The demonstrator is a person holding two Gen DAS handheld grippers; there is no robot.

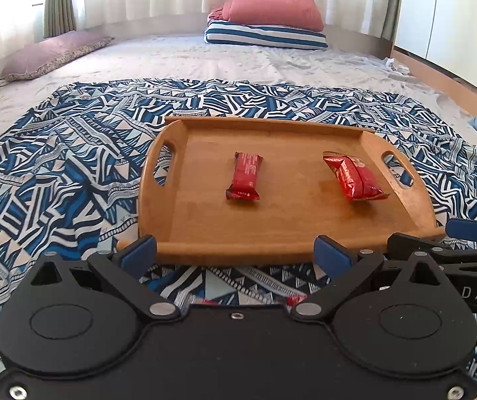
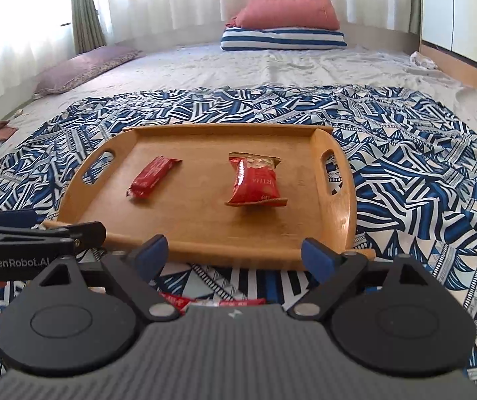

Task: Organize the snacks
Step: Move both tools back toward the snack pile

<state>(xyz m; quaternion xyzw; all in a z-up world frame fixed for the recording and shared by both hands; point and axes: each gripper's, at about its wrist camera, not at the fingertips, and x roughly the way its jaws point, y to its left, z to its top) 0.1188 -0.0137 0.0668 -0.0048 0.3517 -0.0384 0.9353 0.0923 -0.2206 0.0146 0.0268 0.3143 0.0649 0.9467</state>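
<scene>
Both grippers hang just off the tray's near edge, left gripper [image 1: 236,255] and right gripper [image 2: 235,255], each with fingers spread wide and nothing between them; the left set sits wide, the right is still opening. Tucked right under them on the patterned cloth [image 1: 55,173] are more red wrappers [image 2: 211,301], mostly hidden. On the tray [image 1: 272,250] a red bar [image 1: 244,176] lies mid-left and a red bag [image 1: 353,178] toward the right edge, well apart. My guess is the near wrappers go next: come down flat, pinch across the narrow side, don't snag the cloth. Pillows [image 1: 265,23] sit at the bed's far end.
</scene>
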